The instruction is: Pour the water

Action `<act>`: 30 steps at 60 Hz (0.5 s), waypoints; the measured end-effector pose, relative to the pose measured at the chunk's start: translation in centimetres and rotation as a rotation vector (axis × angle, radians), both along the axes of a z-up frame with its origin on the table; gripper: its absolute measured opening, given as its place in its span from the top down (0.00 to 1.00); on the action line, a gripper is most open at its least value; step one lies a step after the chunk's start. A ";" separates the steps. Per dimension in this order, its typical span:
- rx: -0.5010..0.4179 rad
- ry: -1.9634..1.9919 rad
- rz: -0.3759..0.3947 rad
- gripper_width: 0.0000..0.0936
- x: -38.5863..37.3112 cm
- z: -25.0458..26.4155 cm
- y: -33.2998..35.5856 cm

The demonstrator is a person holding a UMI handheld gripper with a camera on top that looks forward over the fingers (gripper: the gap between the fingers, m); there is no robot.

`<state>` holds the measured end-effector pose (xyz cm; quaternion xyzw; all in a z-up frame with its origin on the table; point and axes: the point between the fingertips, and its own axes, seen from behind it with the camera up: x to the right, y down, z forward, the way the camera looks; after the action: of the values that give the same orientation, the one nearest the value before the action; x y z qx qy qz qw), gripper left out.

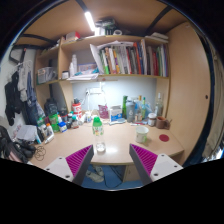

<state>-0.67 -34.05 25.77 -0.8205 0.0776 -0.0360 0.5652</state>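
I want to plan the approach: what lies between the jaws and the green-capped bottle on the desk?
In the gripper view, a small clear cup stands on the desk just before the green-capped bottle. Otherwise bare desk lies ahead of the open gripper.

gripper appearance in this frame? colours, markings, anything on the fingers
The gripper shows two fingers at the bottom of the gripper view. Each finger is light grey or white on its outer body, with a magenta pad on the inner face carrying a fine dark grid or dot pattern. No cables, sleeve or hand visible.
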 end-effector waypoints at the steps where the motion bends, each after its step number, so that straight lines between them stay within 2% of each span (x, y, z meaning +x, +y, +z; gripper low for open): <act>1: 0.004 0.003 0.004 0.11 -0.1 -0.3 0.6; 14: 0.074 -0.014 0.062 0.11 -1.3 -6.1 12.1; 18: 0.047 -0.005 0.078 0.11 -1.7 -8.8 16.2; 23: 0.075 -0.003 0.117 0.11 -2.8 -11.3 20.9; 30: 0.065 -0.028 0.157 0.11 -3.5 -15.2 26.6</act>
<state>-4.18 -7.42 10.60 -0.8046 0.0061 -0.0004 0.5938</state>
